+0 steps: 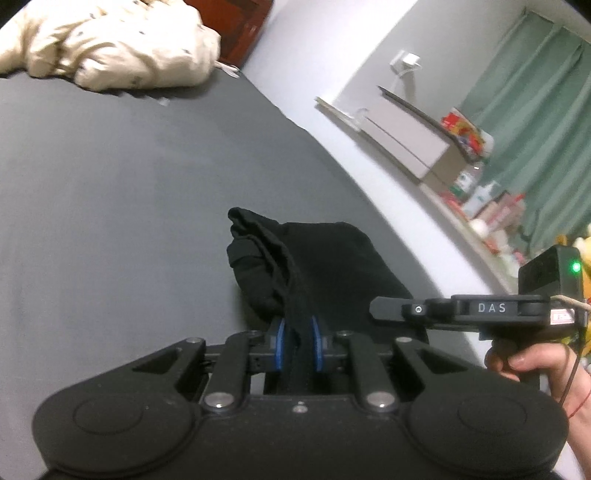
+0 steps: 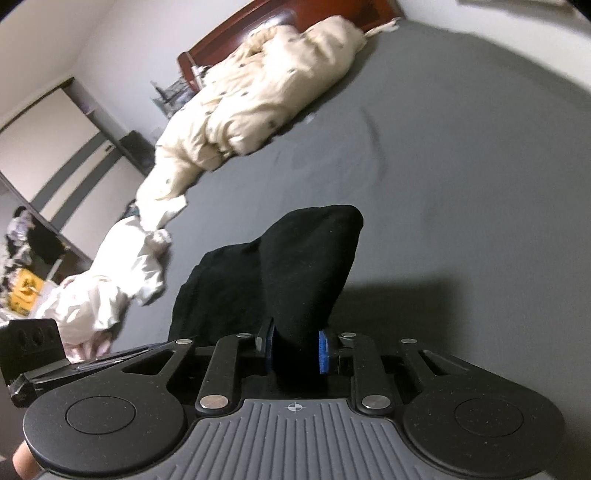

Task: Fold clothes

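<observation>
- Between the blue pads of the left tool [image 1: 297,345], a bunched edge of the black garment [image 1: 314,273] is pinched tight, the jaws nearly closed on the cloth; gripping an edge like this looks meant to lift and spread it for a fold.
- The right tool [image 2: 295,350] is likewise clamped on a thicker wad of the same black garment [image 2: 295,273], its jaws a little wider because more cloth sits between them.
- With one edge in each tool, the garment hangs as a peaked drape above the bed [image 2: 461,184], the rest trailing down onto the grey sheet; holding two points apart should let it be pulled flat.
- The left wrist view alone shows the right tool [image 1: 402,314] from the side, with the person's hand [image 1: 532,365] on its handle, and a cluttered shelf [image 1: 480,218] beside green curtains [image 1: 535,110].
- The right wrist view alone shows a pale garment [image 2: 110,288] crumpled near the bed's edge and a wardrobe [image 2: 66,147] beyond.
- Farthest off, both views show a cream quilt [image 2: 258,96] heaped by the wooden headboard [image 2: 258,33], well apart from the work.
</observation>
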